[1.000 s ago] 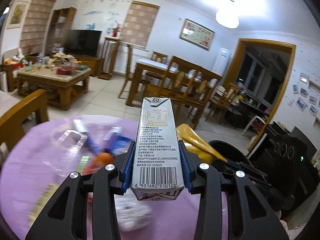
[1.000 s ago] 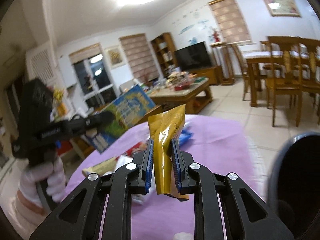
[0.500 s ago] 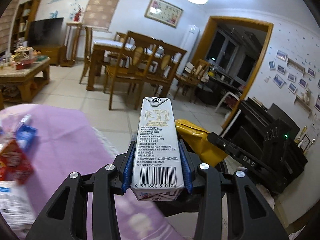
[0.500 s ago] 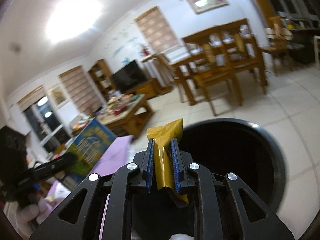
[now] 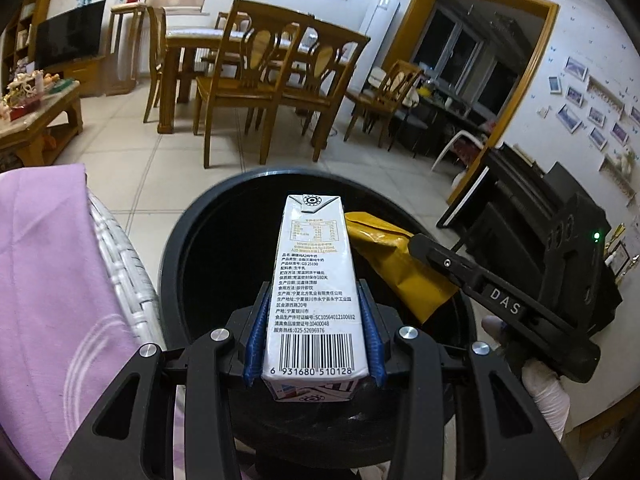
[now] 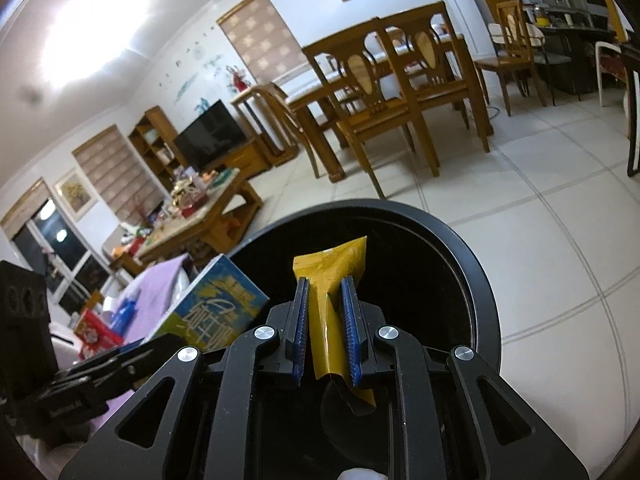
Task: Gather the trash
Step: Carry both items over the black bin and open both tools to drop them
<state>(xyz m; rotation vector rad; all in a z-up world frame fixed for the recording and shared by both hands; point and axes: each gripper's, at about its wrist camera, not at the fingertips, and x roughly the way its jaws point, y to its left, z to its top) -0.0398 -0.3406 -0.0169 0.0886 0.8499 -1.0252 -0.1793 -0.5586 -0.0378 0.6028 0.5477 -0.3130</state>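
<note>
Milk carton [image 5: 316,296], barcode 6931680510128, clamped in left gripper [image 5: 315,340] over black bin [image 5: 176,240]; right gripper [image 6: 327,332], marked DAS, pinches yellow wrapper [image 6: 332,276].

The left gripper [image 5: 315,336] is pitched downward, its blue pads clamped on the two sides of a milk carton [image 5: 315,300]. The right gripper [image 6: 327,332] is likewise tilted down, pinched nearly closed on a yellow wrapper [image 6: 332,300]. A white-gloved hand [image 5: 546,396] is seen under the right gripper's handle.
</note>
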